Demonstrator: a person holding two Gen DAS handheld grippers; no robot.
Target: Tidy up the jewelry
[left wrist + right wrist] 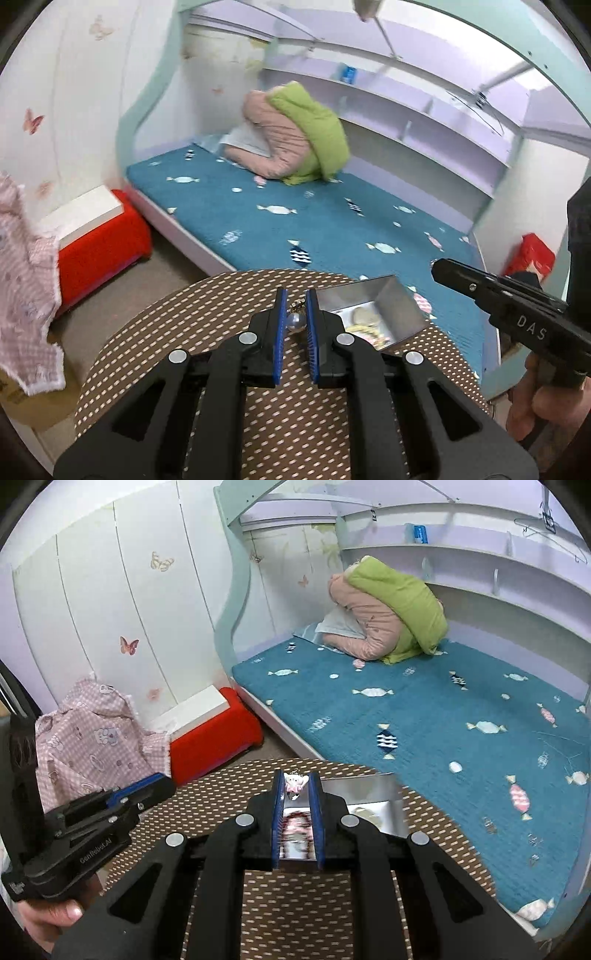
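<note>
In the left wrist view my left gripper (296, 295) is shut on a pearl pendant (296, 321) with a small dark metal top, held above the round brown dotted table (184, 325). A shiny metal tray (376, 306) with several pale jewelry pieces sits just right of the fingers. My right gripper (295, 779) is shut on a small pink and white cat charm (294, 783), held over the same tray (369, 794). Each gripper shows from the side in the other view: the right (443, 269), the left (162, 781).
A bed with a teal candy-print cover (424, 709) lies beyond the table, with a pink and green quilt (391, 616) at its head. A red box with a white lid (214, 723) and pink checked cloth (92, 734) stand at the left.
</note>
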